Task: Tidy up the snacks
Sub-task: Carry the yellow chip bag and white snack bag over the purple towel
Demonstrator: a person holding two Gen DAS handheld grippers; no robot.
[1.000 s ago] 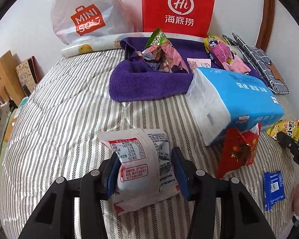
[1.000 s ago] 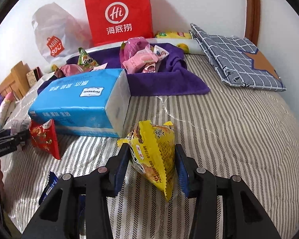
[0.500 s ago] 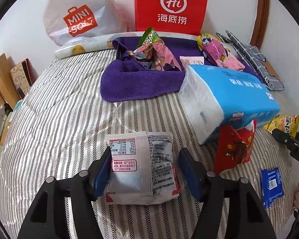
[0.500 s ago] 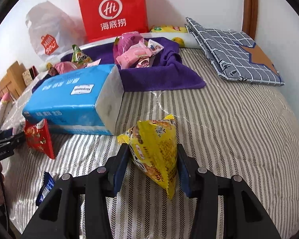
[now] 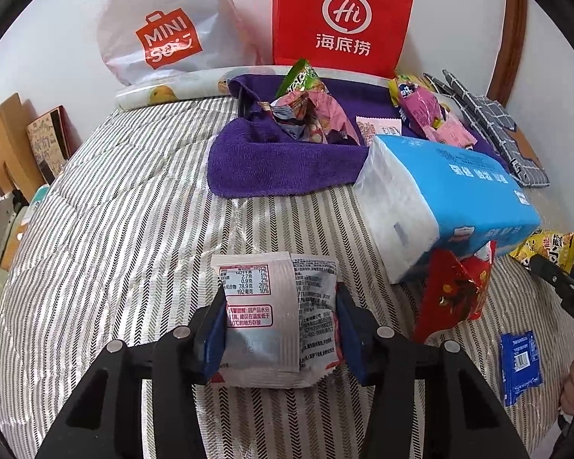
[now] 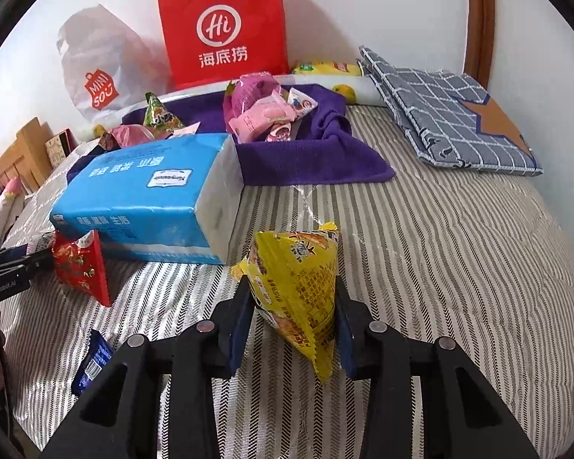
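In the left wrist view my left gripper (image 5: 281,329) has its jaws closing on a white snack packet (image 5: 271,306) with a printed red-framed label. Both blue pads press its sides, low over the striped bedspread. The right wrist view shows my right gripper (image 6: 292,325) closing on a yellow snack packet (image 6: 294,279), pads against both its sides. A purple towel (image 5: 271,164) farther back carries several pink and green snack packets (image 6: 260,111). A red packet (image 5: 455,294) leans on a blue tissue pack (image 5: 451,195).
A small blue sachet (image 6: 92,363) lies on the striped bedspread (image 6: 459,252) near the front. A red paper bag (image 5: 340,19) and a white plastic bag (image 5: 164,30) stand against the wall. A folded checked cloth (image 6: 451,114) lies at the back right. Wooden furniture (image 5: 4,145) borders the left.
The left jaws spread wide around the white packet half a second ago and have closed on it again. The right jaws have narrowed on the yellow packet. Neither hand has shifted.
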